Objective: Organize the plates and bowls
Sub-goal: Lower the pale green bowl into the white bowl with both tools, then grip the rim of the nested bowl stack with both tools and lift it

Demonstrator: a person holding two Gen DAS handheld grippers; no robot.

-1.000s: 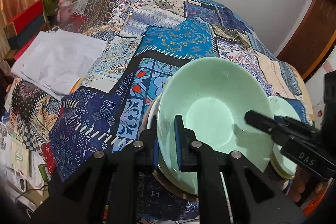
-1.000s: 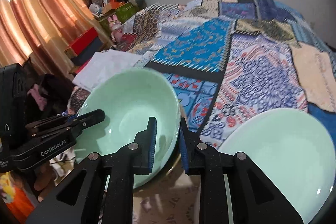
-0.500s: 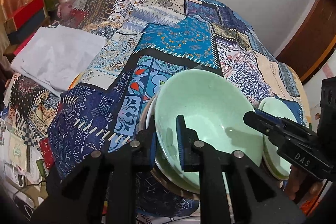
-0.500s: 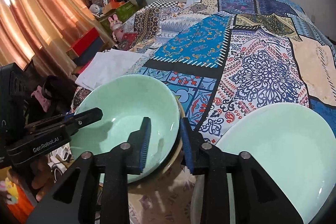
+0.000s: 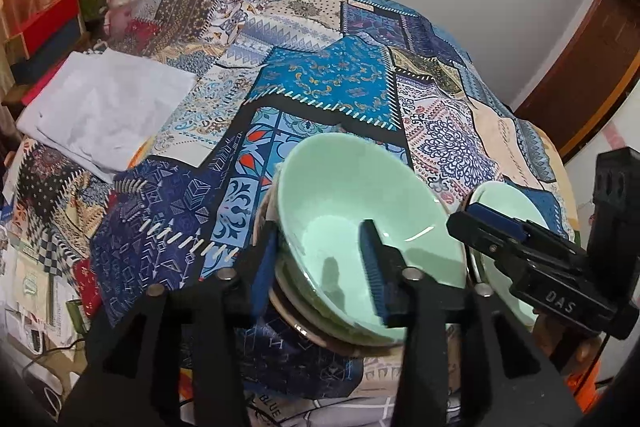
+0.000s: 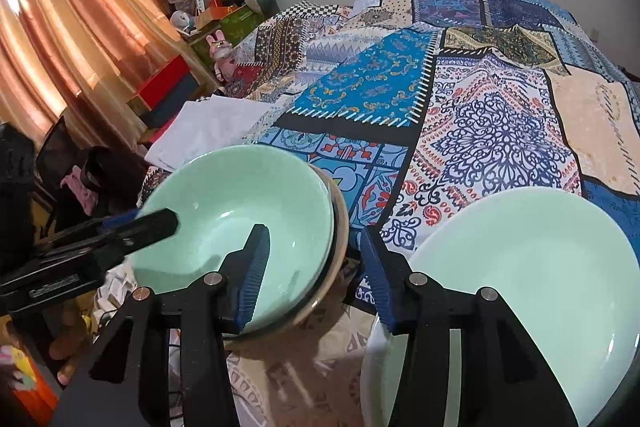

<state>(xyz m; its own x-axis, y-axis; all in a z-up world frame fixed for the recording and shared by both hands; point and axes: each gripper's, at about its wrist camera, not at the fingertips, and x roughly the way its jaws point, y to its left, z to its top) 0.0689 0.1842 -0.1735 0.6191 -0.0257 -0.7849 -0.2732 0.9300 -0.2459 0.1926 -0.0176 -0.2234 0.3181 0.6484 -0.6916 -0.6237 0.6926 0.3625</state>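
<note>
Both grippers have just been opening. The left gripper [image 5: 320,259] now stands parted astride the near rim of the green bowl [image 5: 360,211], pads clear of it; a second ago it pinched that rim. The right gripper [image 6: 312,267] is likewise parted over the bowl's opposite rim, no pad pressing.

Reading: the bowl is released and seated on the stack of dishes [image 5: 288,303] below it, so this nesting step looks done.

Just right of the bowl lies the green plate [image 6: 520,275], not yet stacked.

Materials: bowl and plate are smooth, glossy, pale green, round. Finger pads are ribbed blue. The patchwork bedspread [image 5: 328,83] under the bowl is soft printed cloth, possibly unsteady footing.
</note>
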